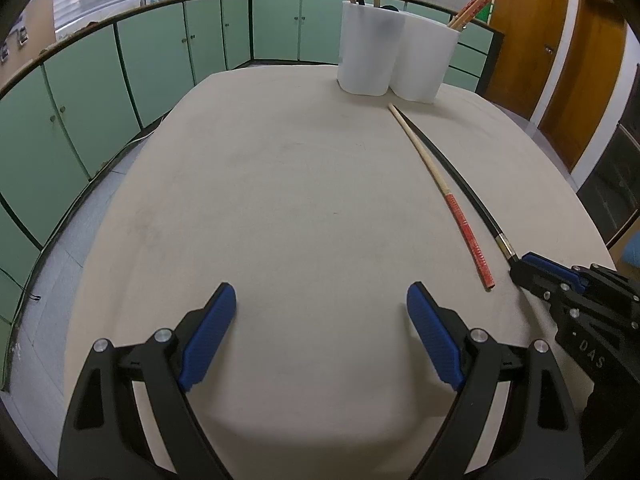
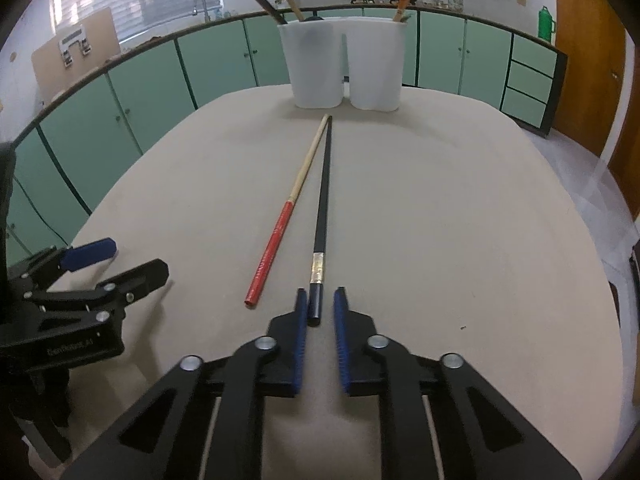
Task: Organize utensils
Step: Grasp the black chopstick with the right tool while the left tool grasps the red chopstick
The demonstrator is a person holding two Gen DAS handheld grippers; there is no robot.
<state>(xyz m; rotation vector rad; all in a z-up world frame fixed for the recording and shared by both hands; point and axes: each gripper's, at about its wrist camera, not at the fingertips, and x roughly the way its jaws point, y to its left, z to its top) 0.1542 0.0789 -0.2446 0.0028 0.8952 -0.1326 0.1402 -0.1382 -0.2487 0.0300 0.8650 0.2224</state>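
Observation:
Two chopsticks lie on the beige table, tips meeting near two white holder cups. The black chopstick (image 2: 323,196) has a silver band, and its near end sits between my right gripper's (image 2: 321,300) blue pads, which are narrowly apart around it and not clamped. The red-handled wooden chopstick (image 2: 286,216) lies just left of it. My left gripper (image 1: 321,300) is wide open and empty over bare table. The left cup (image 2: 312,64) and right cup (image 2: 376,64) each hold chopsticks. In the left wrist view the black chopstick (image 1: 460,180) and the red-handled one (image 1: 440,188) lie at right.
The right gripper (image 1: 520,266) shows at the left view's right edge; the left gripper (image 2: 116,260) shows at the right view's left. Green cabinets (image 1: 160,52) ring the table (image 1: 280,200). Wooden doors (image 1: 560,60) stand at right.

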